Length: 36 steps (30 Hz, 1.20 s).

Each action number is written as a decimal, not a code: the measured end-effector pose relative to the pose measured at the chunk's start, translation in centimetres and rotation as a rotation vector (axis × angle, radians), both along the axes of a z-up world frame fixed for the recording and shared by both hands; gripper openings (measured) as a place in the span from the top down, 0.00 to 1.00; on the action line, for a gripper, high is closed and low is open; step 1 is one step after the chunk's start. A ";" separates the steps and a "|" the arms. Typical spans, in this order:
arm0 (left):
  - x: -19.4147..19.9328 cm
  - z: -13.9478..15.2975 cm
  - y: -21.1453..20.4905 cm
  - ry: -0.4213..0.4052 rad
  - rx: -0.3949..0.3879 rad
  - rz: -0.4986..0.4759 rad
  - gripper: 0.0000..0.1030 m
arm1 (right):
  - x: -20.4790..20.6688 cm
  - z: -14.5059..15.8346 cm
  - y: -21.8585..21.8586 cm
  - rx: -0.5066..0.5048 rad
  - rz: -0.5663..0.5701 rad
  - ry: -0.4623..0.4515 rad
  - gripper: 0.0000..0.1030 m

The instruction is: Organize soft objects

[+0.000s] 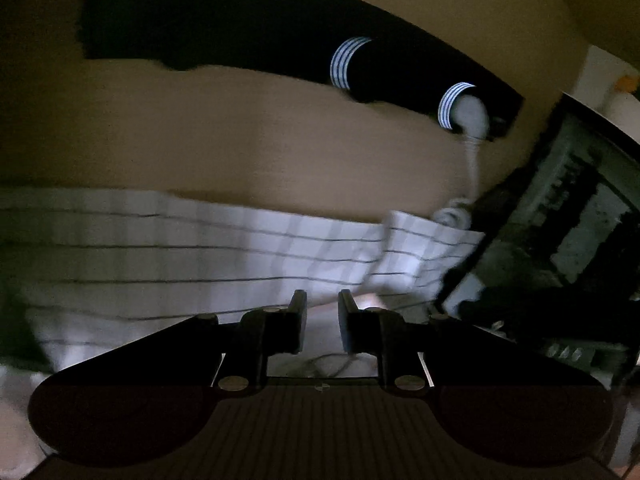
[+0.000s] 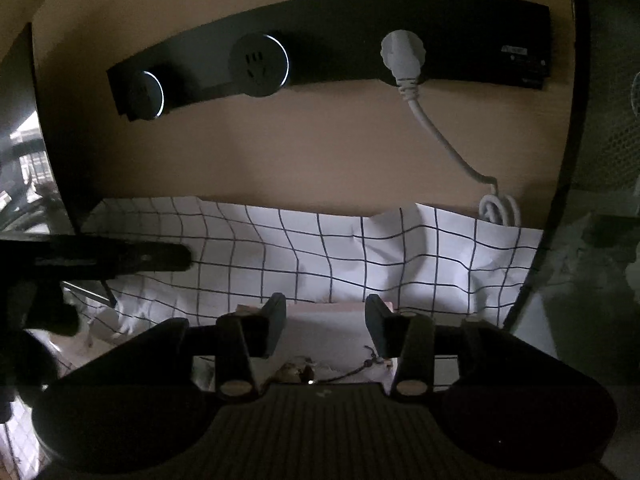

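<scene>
A white cloth with a black grid covers the surface below a tan wall; it also shows, blurred, in the left wrist view. My right gripper is open over a pale, flat soft object that lies between its fingers, with a small cord and trinket near its base. My left gripper has its fingers a small gap apart with nothing clearly between them, low over the cloth. The left gripper's dark body shows at the left of the right wrist view.
A black power strip is on the wall with a white plug and a cable coiled at the cloth's edge. The strip also shows in the left wrist view. A dark mesh object stands to the right.
</scene>
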<state>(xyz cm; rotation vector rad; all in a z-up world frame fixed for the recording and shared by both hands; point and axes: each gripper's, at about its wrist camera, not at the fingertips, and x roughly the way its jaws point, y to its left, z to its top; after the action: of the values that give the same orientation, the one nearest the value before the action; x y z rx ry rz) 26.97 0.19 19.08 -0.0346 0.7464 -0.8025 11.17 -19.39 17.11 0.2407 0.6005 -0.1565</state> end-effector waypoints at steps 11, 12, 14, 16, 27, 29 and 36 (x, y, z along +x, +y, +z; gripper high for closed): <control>-1.2 2.5 20.1 -0.067 0.093 0.336 0.82 | 4.0 4.1 8.6 0.106 0.081 -0.073 0.55; -1.3 2.5 21.6 -0.073 0.104 0.357 0.82 | 4.5 4.5 9.8 0.108 0.089 -0.083 0.53; -1.6 2.4 25.1 -0.085 0.137 0.404 0.82 | 5.6 5.3 12.9 0.099 0.122 -0.109 0.48; -1.9 2.2 27.8 -0.095 0.165 0.434 0.82 | 6.8 5.7 16.1 0.077 0.179 -0.110 0.48; -3.4 -5.4 33.6 0.012 0.156 0.391 0.82 | 11.8 -0.4 30.0 -0.185 0.628 0.073 0.44; -4.3 -7.6 33.4 0.051 0.124 0.405 0.82 | 12.2 -3.1 31.1 -0.223 0.652 0.124 0.44; -6.3 -12.6 29.8 0.113 0.040 0.352 0.82 | 12.1 -10.1 31.6 -0.160 0.539 0.245 0.44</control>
<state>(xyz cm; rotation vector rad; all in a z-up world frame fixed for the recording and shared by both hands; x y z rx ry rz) 20.69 30.03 6.50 -0.1721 0.8349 -0.4521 23.23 12.20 6.96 -0.1018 0.8715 0.2900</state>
